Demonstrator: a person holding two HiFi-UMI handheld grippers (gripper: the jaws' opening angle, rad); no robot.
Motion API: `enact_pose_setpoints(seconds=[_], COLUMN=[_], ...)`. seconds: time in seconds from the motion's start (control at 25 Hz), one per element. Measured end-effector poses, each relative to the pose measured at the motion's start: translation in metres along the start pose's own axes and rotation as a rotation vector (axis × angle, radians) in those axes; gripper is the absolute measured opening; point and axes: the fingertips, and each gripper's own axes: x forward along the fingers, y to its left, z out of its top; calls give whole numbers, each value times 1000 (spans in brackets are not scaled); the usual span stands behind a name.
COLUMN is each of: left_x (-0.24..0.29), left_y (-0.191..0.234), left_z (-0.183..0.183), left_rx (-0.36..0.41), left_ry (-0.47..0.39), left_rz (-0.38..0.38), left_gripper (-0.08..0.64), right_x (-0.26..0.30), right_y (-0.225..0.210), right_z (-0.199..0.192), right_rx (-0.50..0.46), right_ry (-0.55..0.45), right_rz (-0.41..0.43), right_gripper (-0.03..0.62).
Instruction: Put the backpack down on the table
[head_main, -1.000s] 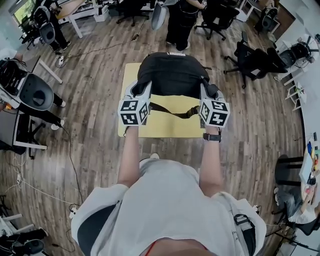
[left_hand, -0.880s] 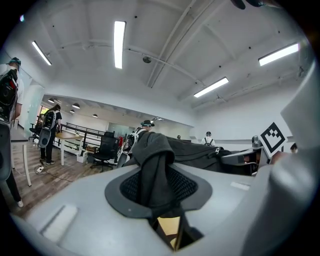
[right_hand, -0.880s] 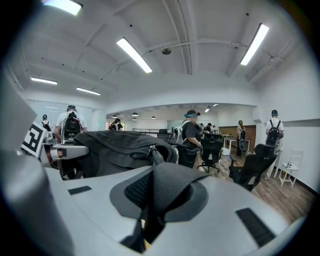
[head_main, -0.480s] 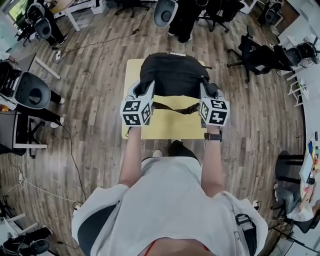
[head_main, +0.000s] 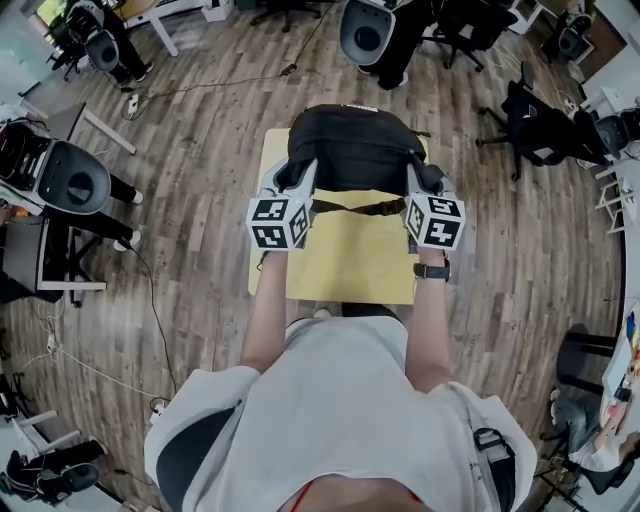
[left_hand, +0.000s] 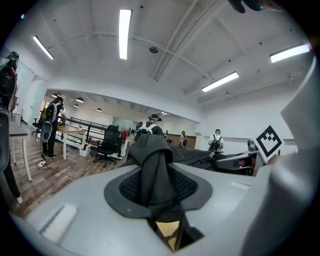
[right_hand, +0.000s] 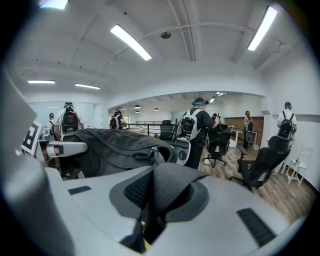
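A black fabric backpack (head_main: 355, 148) hangs between the two tools over the far half of a yellow rectangular worktop (head_main: 350, 262) and covers the worktop's far edge. From the head view I cannot tell whether its underside touches the yellow surface or sits just above it. The left tool (head_main: 300, 178) grips the backpack's near left corner and the right tool (head_main: 418, 178) its near right corner. Both reach away from the person at about the same height. A dark strap (head_main: 358, 207) sags from one gripped corner to the other along the backpack's near side, above bare yellow.

In the left gripper view the jaws stand narrow, pressed onto a thick fold of black cloth (left_hand: 152, 172) that rises from between them. A chip of yellow worktop shows through the gap below. In the right gripper view the jaws are almost together, pinching a ribbed black band (right_hand: 167, 192) of the backpack, and the bag's zipped body (right_hand: 115, 142) stretches away to the left beyond it.

The person wears a white shirt (head_main: 340, 400) and a dark wristwatch (head_main: 432, 271) on the right wrist. The worktop stands on a wood-plank floor (head_main: 190, 200), with black office chairs (head_main: 540, 125) well apart at far right and a grey-backed chair (head_main: 70, 185) at left
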Motion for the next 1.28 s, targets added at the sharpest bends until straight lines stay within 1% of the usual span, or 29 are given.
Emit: enact_pose_setpoints(seconds=[0.2,0.36,0.52,0.96,1.28], left_x=[34,57,72,117,144], left_y=[7,5,12,33,44], left_z=[-1,-10,-20,-67,-97], left_rx=[-2,-4,-14,-50,-75], left_ry=[19,46,76,193,247], left_rz=[-3,-9,-6,4,19], left_gripper=[110,110,112,112,112], right_x=[27,46,64,114,144], right_y=[-18,-36,-43,-58,-69], right_z=[5,-2,-10,-53,-78], right_rx=[7,25,30,62,72], right_ry=[8,28,53,156,209], right_rz=[-4,-11,-9,6,24], right_gripper=[32,32,32,32,32])
